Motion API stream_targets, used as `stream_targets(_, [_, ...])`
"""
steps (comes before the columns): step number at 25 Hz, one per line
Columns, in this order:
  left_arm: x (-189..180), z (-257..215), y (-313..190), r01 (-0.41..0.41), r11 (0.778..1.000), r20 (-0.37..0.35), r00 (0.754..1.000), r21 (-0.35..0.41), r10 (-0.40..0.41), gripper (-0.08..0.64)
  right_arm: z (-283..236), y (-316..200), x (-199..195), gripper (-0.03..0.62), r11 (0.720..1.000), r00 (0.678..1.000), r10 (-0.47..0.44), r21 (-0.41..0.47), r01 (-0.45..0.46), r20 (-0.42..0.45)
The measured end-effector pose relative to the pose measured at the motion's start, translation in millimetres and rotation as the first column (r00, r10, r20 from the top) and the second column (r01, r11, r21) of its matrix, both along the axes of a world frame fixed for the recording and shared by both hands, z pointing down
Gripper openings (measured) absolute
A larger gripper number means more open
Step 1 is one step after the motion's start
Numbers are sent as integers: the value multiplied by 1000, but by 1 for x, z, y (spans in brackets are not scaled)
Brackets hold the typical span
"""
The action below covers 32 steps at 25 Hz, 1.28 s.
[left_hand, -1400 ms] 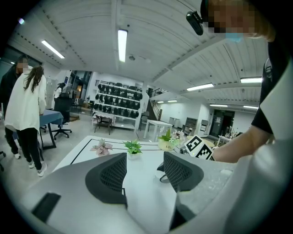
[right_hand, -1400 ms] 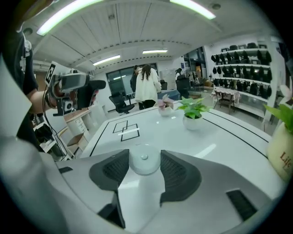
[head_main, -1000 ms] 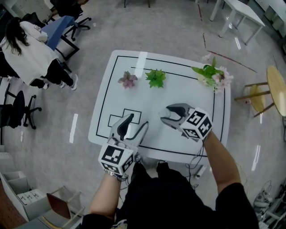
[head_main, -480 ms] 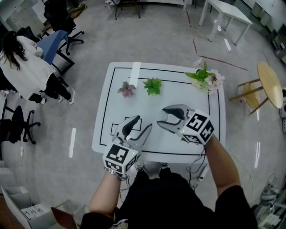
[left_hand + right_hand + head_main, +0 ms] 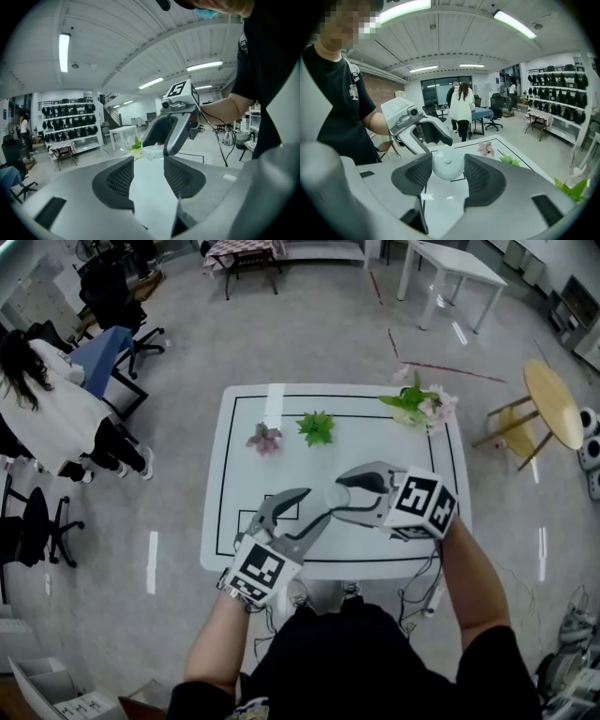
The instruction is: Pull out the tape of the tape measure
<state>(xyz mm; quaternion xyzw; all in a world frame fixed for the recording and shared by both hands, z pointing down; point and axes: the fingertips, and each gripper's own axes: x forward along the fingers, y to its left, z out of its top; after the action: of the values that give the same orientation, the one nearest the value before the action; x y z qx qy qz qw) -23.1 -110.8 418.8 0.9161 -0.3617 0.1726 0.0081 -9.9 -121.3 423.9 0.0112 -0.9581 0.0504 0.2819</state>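
A small round white tape measure [image 5: 448, 165] sits between the pads of my right gripper [image 5: 448, 174], which is shut on it above the white table [image 5: 375, 442]. In the head view the tape measure [image 5: 338, 495] shows at the tip of the right gripper [image 5: 337, 499]. My left gripper [image 5: 317, 503] points at it from the lower left, its fingertips close beside it. The left gripper [image 5: 148, 176] is open; its jaws have just been closing a little and nothing is between them. From there I see the right gripper [image 5: 173, 131] holding the tape measure [image 5: 152, 152].
On the table's far side stand a pink plant [image 5: 265, 438], a green plant [image 5: 316, 427] and a flower bunch [image 5: 417, 407]. A person [image 5: 47, 399] sits among office chairs at the left. A round wooden table [image 5: 553, 404] stands at the right.
Both grippers have risen and drawn together over the table's near half. The left gripper has rolled and its tips now sit next to the right gripper's tips.
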Motion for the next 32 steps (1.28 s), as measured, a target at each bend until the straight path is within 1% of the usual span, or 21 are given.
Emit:
stream_targets(3, [9, -3, 12, -111, 994, 17, 994, 19, 111, 196, -6, 14, 1, 213, 998, 998, -54, -19, 54, -22])
stream_targets(4, [12, -3, 17, -152, 988, 27, 988, 28, 151, 193, -7, 20, 2, 213, 997, 997, -75, -33, 74, -28])
stream_targets(6, [18, -3, 25, -232, 972, 76, 971, 42, 228, 170, -6, 28, 4, 213, 993, 993, -108, -55, 106, -41])
stream_targets(8, [20, 0, 29, -288, 957, 122, 952, 45, 281, 149, -3, 31, 5, 213, 991, 991, -123, -66, 119, -57])
stream_targets(10, [21, 3, 30, -315, 948, 131, 942, 39, 308, 146, -1, 32, 5, 213, 990, 990, -124, -69, 119, -69])
stream_targets(12, [20, 4, 30, -327, 944, 111, 940, 30, 322, 141, 0, 32, 5, 213, 991, 991, -119, -73, 114, -68])
stream_targets(17, [16, -3, 29, -351, 936, 12, 936, -2, 351, 132, -3, 32, 2, 213, 988, 991, -120, -102, 114, -54])
stream_targets(20, [14, -4, 31, -371, 928, -67, 927, -30, 369, 122, -3, 34, 2, 213, 983, 989, -138, -133, 130, -52])
stream_targets(24, [9, -7, 33, -391, 918, -99, 918, -65, 384, 104, -3, 36, 1, 213, 978, 986, -157, -150, 147, -57])
stream_targets(28, [3, -8, 35, -377, 922, -149, 920, -86, 362, 84, -1, 34, -2, 213, 978, 986, -158, -144, 148, -61])
stream_targets(29, [2, -9, 35, -368, 926, -161, 922, -86, 352, 48, -2, 34, -3, 213, 979, 986, -156, -143, 146, -60])
stream_targets(32, [-2, -10, 33, -335, 939, -161, 933, -71, 321, 44, -7, 34, -9, 213, 983, 987, -147, -120, 139, -61])
